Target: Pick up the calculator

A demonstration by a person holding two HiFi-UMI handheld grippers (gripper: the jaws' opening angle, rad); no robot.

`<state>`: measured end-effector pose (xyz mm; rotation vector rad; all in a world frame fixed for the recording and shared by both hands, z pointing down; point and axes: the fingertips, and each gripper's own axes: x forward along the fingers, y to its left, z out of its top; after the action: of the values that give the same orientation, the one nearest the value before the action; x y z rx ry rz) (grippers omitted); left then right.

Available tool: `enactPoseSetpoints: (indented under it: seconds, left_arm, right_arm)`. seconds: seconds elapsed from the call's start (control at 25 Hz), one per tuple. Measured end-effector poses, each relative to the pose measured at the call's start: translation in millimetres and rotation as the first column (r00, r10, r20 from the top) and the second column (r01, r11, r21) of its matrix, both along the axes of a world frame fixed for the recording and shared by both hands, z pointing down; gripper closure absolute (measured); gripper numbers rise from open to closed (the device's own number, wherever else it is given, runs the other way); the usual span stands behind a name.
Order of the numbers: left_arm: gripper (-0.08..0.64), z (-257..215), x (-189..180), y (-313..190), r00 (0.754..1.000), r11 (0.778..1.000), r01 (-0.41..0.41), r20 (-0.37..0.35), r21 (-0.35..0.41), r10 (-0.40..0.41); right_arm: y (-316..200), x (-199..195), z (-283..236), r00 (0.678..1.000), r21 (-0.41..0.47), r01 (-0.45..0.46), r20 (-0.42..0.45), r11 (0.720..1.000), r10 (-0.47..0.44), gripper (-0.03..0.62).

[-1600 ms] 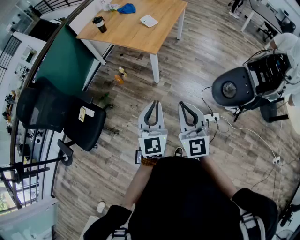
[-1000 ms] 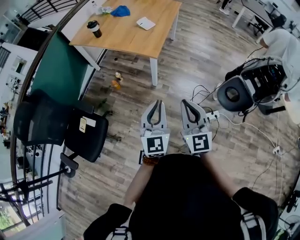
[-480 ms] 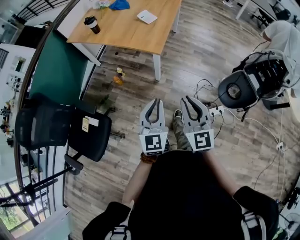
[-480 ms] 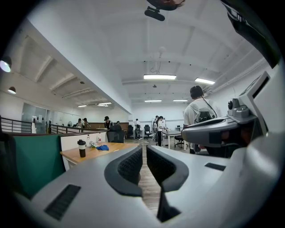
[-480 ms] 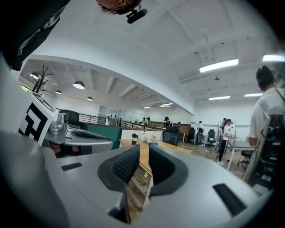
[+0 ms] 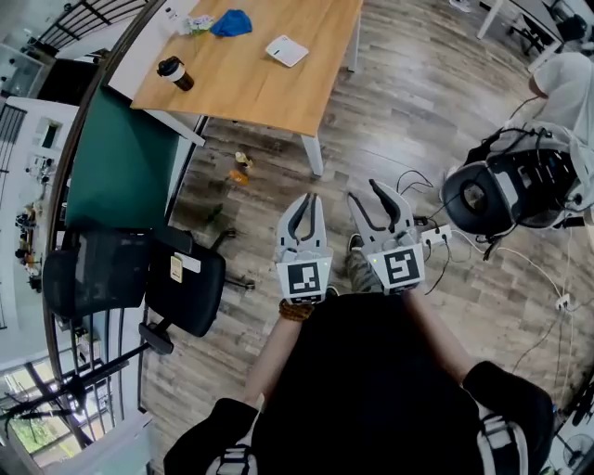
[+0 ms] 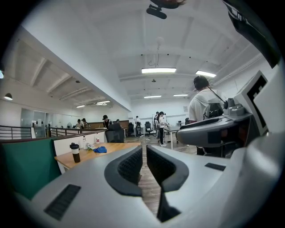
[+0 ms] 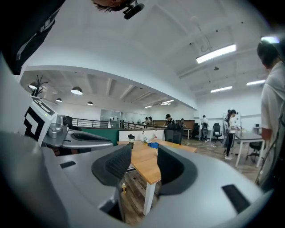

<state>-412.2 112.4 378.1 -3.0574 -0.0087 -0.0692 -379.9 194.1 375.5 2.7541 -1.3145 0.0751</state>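
Progress: the task is at the approach stage, and nothing has been grasped.

At far left of the head view a black office chair (image 6: 139,278) stands on the wooden floor (image 6: 399,102). Beyond it is the wooden tabletop (image 6: 251,79), which carries, left to right, a dark cup (image 6: 174,72), a blue cloth (image 6: 230,22) and a flat white object (image 6: 286,50). We judge that object to be the calculator. It lies flat near the tabletop's right end, apart from the other items and well away from both grippers.

The left gripper (image 6: 305,198) is held over the floor in front of the person. Its fingers (image 7: 129,167) are pressed together with nothing between them.

The right gripper (image 6: 365,191) sits just beside it. Its fingers (image 8: 113,164) are spread and opening, with only the distant tabletop visible through the gap.

Outstanding, in our assessment:
- Close the distance to the tabletop.
- Bring a gripper down over the calculator.
- Close on it and lift.

The right gripper appears the likelier candidate.
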Motion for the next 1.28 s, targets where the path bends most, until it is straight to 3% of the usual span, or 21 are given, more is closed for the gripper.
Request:
enactPoseSetpoints:
  seconds: [0.44, 0.6, 0.92, 1.28]
  left_arm:
    - [0.512, -2, 107, 27, 1.000, 1.000, 0.001, 0.030, 0.019, -0.002]
    - [0.512, 5, 123, 29, 0.998, 0.999, 0.036, 0.047, 0.013, -0.037]
    - [0.512, 16, 148, 19, 0.995, 0.997, 0.071, 0.077, 0.000, -0.071]
    - [0.512, 35, 228, 8, 0.996, 0.999, 0.035, 0.083, -0.041, -0.031]
  right_arm:
    - [32, 114, 11, 0.997, -0.046, 0.008, 0.072, 0.999, -0.004, 0.362]
    - [34, 134, 21, 0.993, -0.042, 0.078, 0.091, 0.996, -0.074, 0.334]
    - [27, 158, 30, 0.985, -0.060, 0.129, 0.120, 0.990, -0.121, 0.293]
    - [16, 222, 48, 0.983, -0.100, 0.122, 0.148, 0.987, -0.107, 0.268]
